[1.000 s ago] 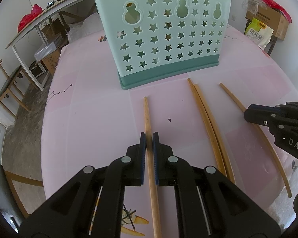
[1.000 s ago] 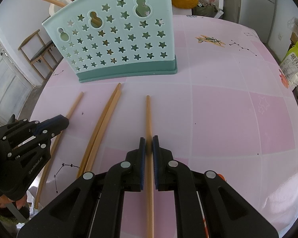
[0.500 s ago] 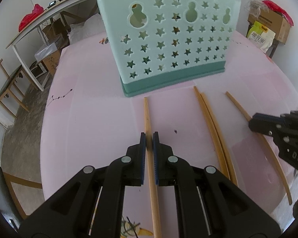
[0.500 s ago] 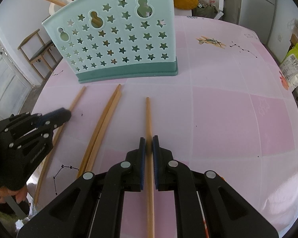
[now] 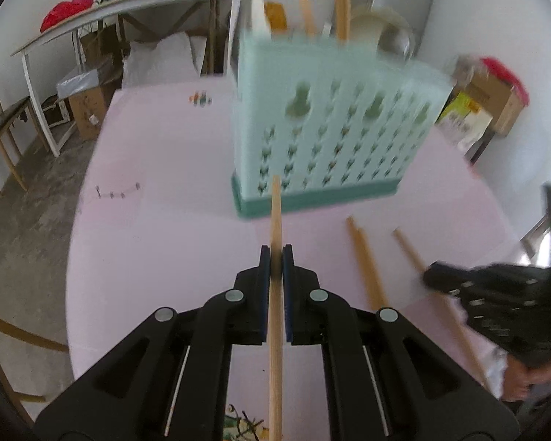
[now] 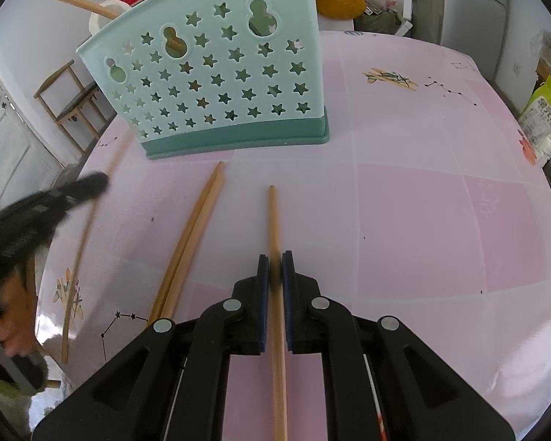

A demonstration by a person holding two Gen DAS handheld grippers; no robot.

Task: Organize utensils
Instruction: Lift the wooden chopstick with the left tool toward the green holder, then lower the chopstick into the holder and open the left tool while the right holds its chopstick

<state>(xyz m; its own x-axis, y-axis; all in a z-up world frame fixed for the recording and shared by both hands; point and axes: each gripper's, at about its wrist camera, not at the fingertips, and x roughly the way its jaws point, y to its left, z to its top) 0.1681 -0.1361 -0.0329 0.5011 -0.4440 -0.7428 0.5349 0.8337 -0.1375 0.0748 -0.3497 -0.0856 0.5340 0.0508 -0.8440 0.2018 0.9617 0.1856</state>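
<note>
My left gripper is shut on a wooden chopstick, lifted off the pink table with its tip in front of the mint star-pierced holder. In the right wrist view that gripper shows blurred at the left with the chopstick slanting below it. My right gripper is shut on another chopstick that lies flat on the table. A pair of chopsticks lies between the two grippers. The holder has wooden utensils standing in it.
The round pink table drops off on all sides. A chair and a white workbench stand beyond it, with boxes and bags near the walls. A hand holds the left gripper.
The left gripper has risen and tilted up with its chopstick, lifting it off the table toward the holder. The right gripper and its chopstick stay put.
</note>
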